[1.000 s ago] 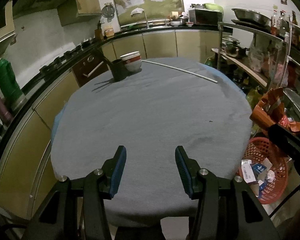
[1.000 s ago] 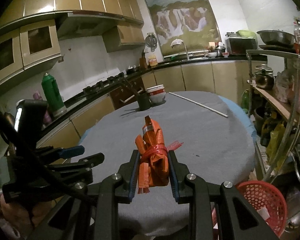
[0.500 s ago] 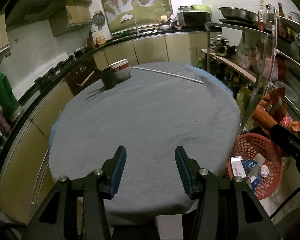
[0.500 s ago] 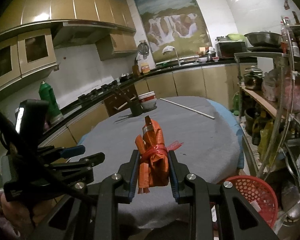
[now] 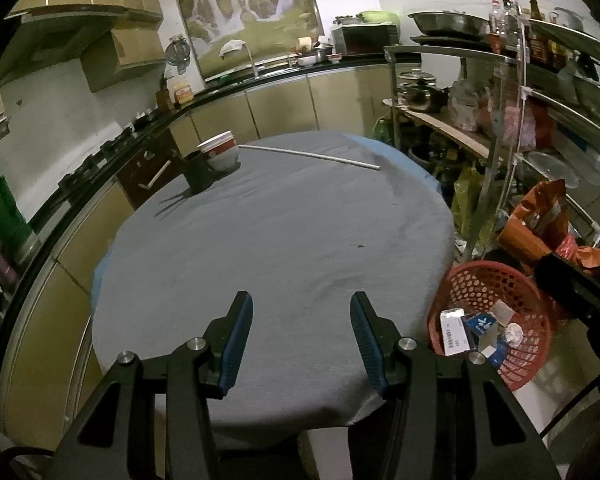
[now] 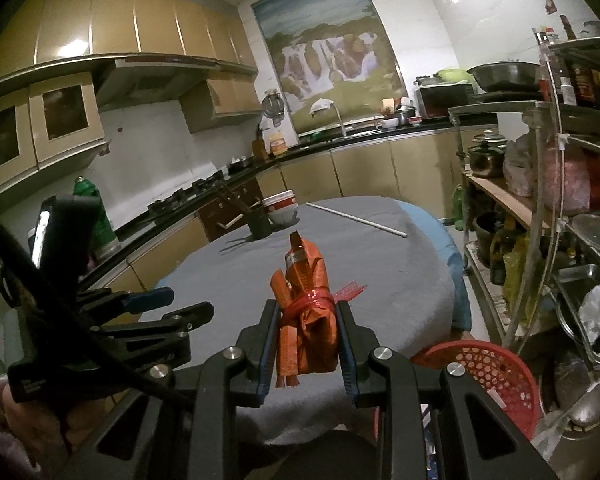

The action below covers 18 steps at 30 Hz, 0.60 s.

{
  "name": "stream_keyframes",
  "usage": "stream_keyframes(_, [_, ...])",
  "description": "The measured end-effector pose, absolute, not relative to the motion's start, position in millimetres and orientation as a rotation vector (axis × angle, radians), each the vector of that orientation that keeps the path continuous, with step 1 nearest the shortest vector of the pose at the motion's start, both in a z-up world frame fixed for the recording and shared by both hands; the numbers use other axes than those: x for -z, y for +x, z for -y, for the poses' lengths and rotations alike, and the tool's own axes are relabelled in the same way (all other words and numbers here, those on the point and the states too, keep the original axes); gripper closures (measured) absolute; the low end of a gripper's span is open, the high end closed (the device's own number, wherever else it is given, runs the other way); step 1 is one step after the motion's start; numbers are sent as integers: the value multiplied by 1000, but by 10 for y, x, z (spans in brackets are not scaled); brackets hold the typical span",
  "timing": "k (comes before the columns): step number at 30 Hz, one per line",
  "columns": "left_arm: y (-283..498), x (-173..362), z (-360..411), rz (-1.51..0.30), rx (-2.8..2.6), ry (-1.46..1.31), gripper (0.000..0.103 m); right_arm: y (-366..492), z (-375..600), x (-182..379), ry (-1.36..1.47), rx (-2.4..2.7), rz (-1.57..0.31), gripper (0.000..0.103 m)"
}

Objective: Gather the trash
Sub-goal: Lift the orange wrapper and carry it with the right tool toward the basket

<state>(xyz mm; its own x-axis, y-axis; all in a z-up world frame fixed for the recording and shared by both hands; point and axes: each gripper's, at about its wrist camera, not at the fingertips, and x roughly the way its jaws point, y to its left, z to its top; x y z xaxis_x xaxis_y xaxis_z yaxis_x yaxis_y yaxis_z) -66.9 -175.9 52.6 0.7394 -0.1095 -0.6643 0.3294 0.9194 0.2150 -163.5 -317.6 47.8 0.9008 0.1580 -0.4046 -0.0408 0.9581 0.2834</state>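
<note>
My right gripper [image 6: 306, 312] is shut on a crumpled orange wrapper [image 6: 306, 320] bound with red string, held upright above the near edge of the grey round table [image 6: 340, 264]. The same orange wrapper [image 5: 540, 220] shows at the right of the left wrist view, above the basket. A red mesh basket [image 5: 488, 280] stands on the floor to the right of the table, with several scraps of packaging inside; its rim [image 6: 480, 360] lies just right of my right gripper. My left gripper [image 5: 300, 312] is open with nothing between its fingers, over the table's near edge [image 5: 260, 408].
At the table's far side stand a dark holder [image 5: 198, 170], stacked red and white bowls [image 5: 220, 152] and a long white rod [image 5: 308, 154]. A metal rack of pots and bottles [image 5: 500, 120] rises right of the basket. Kitchen counters [image 5: 280, 96] curve round the back and left.
Both grippers have drawn back from the table and shifted toward the basket side, so the table looks further off and more of the basket shows. Neither grip changed.
</note>
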Motion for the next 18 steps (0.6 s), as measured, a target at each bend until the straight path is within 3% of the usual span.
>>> stream_keyframes(18, [-917, -488, 2205, -689, 312, 406, 51, -1958, 3576, -383, 316, -30, -442, 74])
